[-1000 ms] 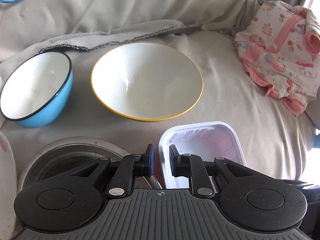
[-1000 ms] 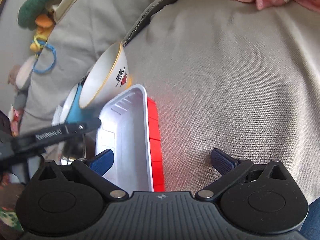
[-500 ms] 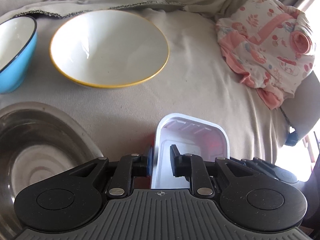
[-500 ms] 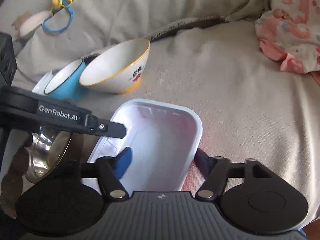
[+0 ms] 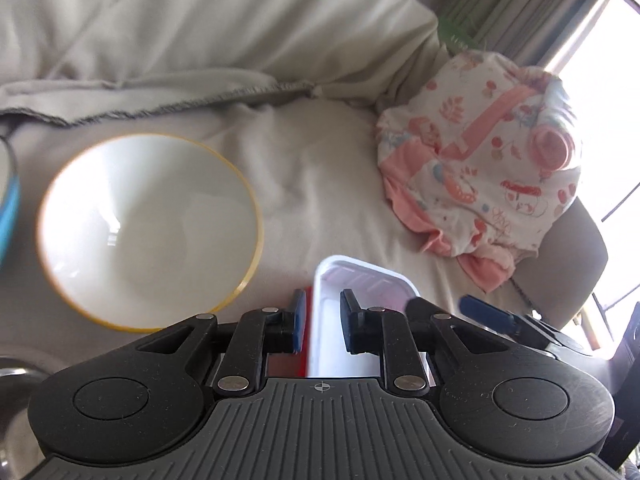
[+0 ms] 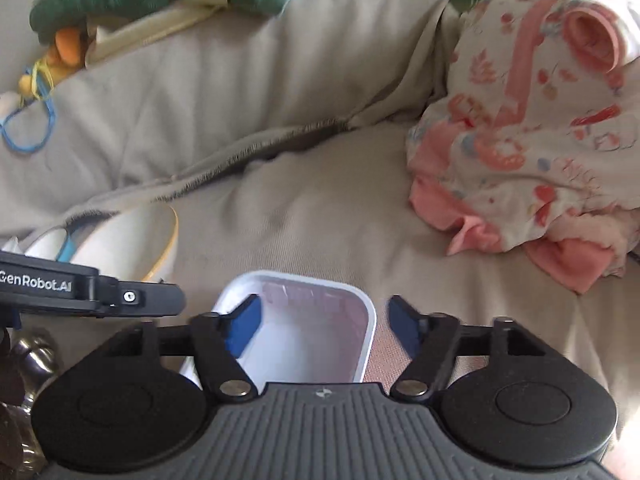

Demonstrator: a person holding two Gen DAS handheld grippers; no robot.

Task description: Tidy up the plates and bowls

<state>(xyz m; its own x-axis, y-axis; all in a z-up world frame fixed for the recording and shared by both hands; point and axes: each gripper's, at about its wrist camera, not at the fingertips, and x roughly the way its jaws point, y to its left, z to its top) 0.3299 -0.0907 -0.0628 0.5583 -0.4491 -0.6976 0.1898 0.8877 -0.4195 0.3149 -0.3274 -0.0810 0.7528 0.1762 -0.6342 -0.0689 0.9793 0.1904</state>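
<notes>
The left gripper [image 5: 320, 326] pinches the white tray [image 5: 360, 312] wall; the right gripper [image 6: 324, 320], opening, straddles it. Yellow-rimmed bowl [image 5: 148, 232] remains unstacked.

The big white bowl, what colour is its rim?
Yellow; the big white bowl shows its rim best in the left wrist view.

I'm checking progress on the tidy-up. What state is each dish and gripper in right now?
white tray: upright, empty, one side wall between the left gripper's pads.
left gripper: shut on the tray wall.
right gripper: jaws opening, straddling the tray, pads clear.
yellow-rimmed bowl: upright, empty, on the cloth.
blue bowl: mostly out of view.
</notes>
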